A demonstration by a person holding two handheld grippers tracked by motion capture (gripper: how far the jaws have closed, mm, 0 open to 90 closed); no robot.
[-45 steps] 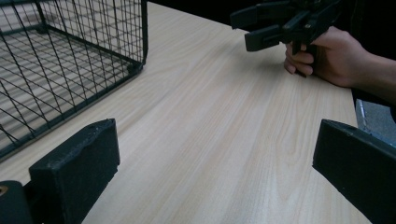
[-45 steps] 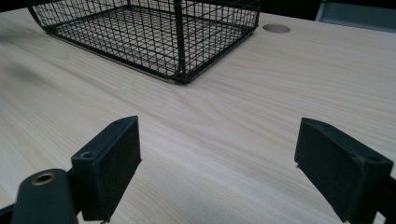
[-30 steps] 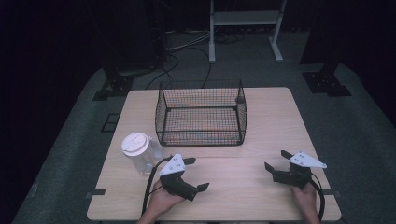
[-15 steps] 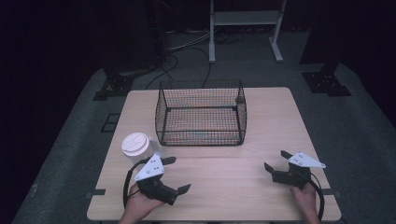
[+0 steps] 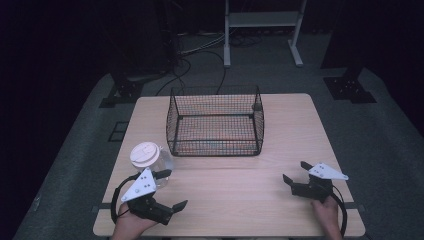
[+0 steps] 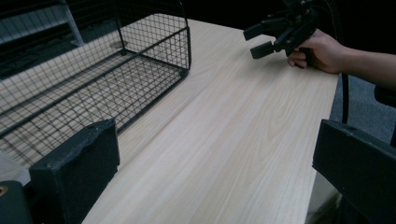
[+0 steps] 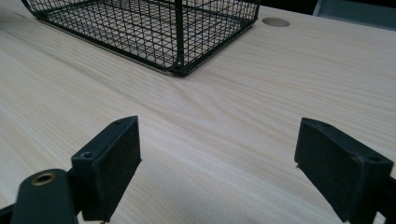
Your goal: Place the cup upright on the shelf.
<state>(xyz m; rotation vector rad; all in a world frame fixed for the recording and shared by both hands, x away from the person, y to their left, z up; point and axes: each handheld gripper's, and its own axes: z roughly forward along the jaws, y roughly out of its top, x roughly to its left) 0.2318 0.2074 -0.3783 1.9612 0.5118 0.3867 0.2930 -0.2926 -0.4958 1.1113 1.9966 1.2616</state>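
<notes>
The fingers (image 6: 74, 172) of the left gripper (image 5: 170, 190) stand wide apart and hold nothing; in the left gripper view there is only bare desk (image 6: 224, 140) between them. This gripper lies low near the front left corner of the desk, and the jar (image 5: 147, 162), a clear one with a pale lid, stands just beside it, on the side toward the basket (image 5: 216, 121). One finger points close to the jar's base, but I cannot tell if it touches the glass. The gripper is turned to the right, across the desk, not toward the jar. The person's left hand (image 5: 127, 227) holds it from below, at the desk's front edge.

The fingers (image 7: 109, 161) of the right gripper (image 5: 299, 176) are also spread open and empty. It rests near the front right corner, well apart from the jar, and it looks toward the near corner of the basket. The right hand (image 5: 327, 212) grips it from behind, and the cable loops around the wrist.

As I judge it, the work is at its very beginning. The jar is not grasped and stands upright on the desk, outside the basket, near the basket's front left corner. The wire basket is empty in the middle of the desk. What is left seems to be all of it: to turn the left gripper to the jar, close on it, and probably carry it to the basket.
</notes>
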